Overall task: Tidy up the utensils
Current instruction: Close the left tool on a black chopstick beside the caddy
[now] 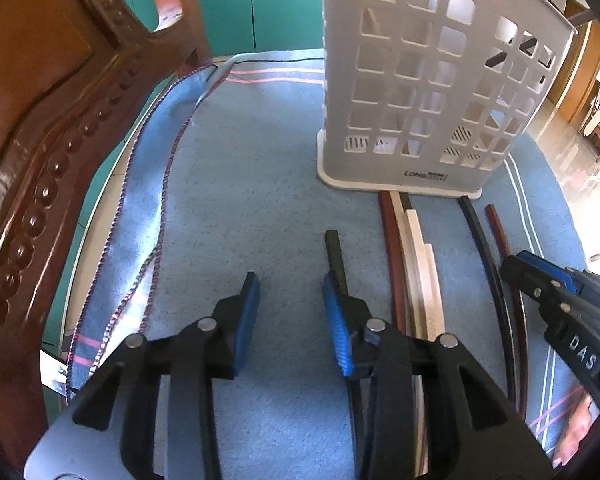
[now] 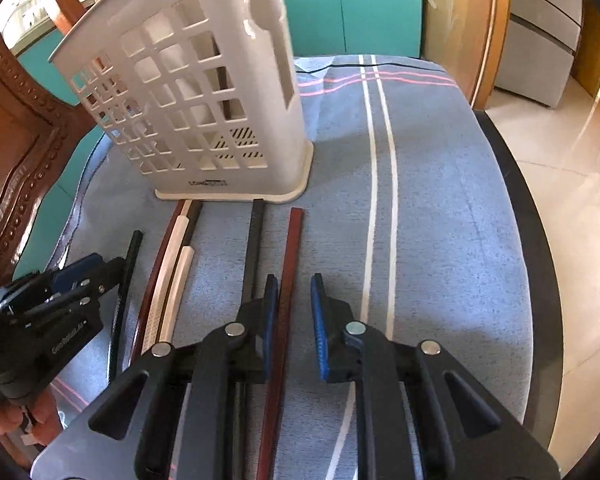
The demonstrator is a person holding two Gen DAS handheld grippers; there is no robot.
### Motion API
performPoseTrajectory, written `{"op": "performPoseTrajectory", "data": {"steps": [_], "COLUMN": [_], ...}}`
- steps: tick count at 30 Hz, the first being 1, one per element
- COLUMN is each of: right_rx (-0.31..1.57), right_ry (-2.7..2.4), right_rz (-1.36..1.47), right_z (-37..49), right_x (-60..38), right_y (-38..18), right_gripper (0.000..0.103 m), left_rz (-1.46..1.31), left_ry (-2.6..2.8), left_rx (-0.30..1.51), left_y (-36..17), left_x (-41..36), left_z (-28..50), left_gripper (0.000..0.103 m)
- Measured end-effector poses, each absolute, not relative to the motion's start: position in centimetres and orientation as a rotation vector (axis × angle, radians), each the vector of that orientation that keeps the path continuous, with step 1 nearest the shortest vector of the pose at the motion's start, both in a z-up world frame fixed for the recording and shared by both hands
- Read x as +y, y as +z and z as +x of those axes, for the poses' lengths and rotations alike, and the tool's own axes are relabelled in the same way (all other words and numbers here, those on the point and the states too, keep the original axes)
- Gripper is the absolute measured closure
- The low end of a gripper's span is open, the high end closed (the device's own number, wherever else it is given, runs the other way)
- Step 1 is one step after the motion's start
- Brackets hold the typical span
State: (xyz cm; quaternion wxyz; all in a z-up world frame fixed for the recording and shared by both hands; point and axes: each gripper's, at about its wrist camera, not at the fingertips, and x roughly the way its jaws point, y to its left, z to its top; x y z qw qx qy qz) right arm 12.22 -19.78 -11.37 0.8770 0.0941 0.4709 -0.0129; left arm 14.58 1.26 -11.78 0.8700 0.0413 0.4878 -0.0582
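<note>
- Mostly, we see the chopsticks lying loose on the cloth just in front of the white holder (image 2: 204, 92): a dark red chopstick (image 2: 288, 280), a black chopstick (image 2: 254, 248), two white chopsticks (image 2: 174, 276), another dark red one beside them, and a lone black chopstick (image 1: 336, 256) further left.
- We judge the sorting barely begun; through the holder's grid we cannot tell what, if anything, stands inside, and at least seven sticks still lie outside it.
- Our right hand-held gripper (image 2: 294, 320) has its jaws apart, straddling the dark red chopstick, its left pad close against it; nothing is pinched.
- Our left hand-held gripper (image 1: 290, 312) is spread and empty, the lone black chopstick just outside its right finger.
- Around these, the blue striped cloth (image 2: 440, 200) covers the desk (image 2: 536, 264), with a carved wooden chair (image 1: 40, 160) alongside.
</note>
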Motion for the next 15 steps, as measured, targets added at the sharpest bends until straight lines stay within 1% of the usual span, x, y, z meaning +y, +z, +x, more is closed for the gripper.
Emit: {"op": "performPoseTrajectory", "data": {"steps": [4, 9, 13, 15], "right_rx": [0.975, 0.967, 0.964, 0.961], "right_ry": [-0.024, -0.038, -0.040, -0.042], "right_rz": [0.120, 0.091, 0.074, 0.066], "right_z": [12.3, 12.5, 12.4, 12.4], "right_x": [-18.7, -18.1, -18.0, -17.9], "right_y": [-11.5, -11.7, -11.7, -11.8], "right_gripper": [0.082, 0.081, 0.081, 0.081], "left_rz": [0.111, 0.120, 0.126, 0.127], "left_ry": [-0.109, -0.113, -0.111, -0.109], "left_rx": [1.005, 1.002, 1.000, 0.998], "left_y": [-11.7, -11.8, -11.7, -11.8], "left_x": [0.5, -0.3, -0.7, -0.9], "left_z": [14.4, 14.2, 14.0, 14.0], "left_gripper": [0.066, 0.064, 0.060, 0.059]}}
